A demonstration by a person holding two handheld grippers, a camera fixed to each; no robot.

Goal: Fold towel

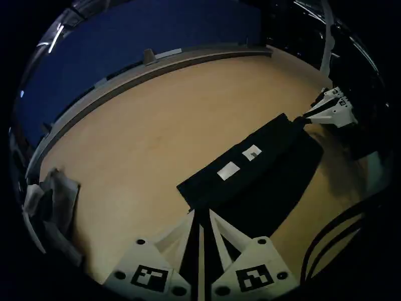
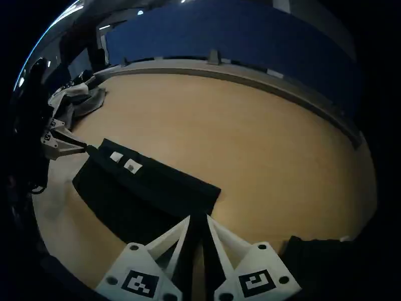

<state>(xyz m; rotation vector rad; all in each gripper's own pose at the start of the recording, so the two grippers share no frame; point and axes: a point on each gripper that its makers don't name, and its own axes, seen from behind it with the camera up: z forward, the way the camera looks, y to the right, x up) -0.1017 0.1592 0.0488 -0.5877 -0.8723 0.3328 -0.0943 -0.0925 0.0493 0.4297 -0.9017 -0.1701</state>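
The left gripper (image 1: 200, 214) is clenched on one corner of the towel (image 1: 250, 160). The right gripper (image 2: 199, 219) is clenched the same way on the opposite corner. The dark towel hangs stretched between them above the table (image 1: 150, 130), with its long axis running from one gripper to the other. Its lower part droops toward the table, and I cannot tell whether it touches. Each gripper is nearest its own end, so the fold likely turns on carrying this held edge across the table together. The right gripper view brings in another dark cloth (image 2: 321, 251) at the table's near edge. Farther off, a pale cloth heap (image 2: 75, 98) lies near the table's far corner.
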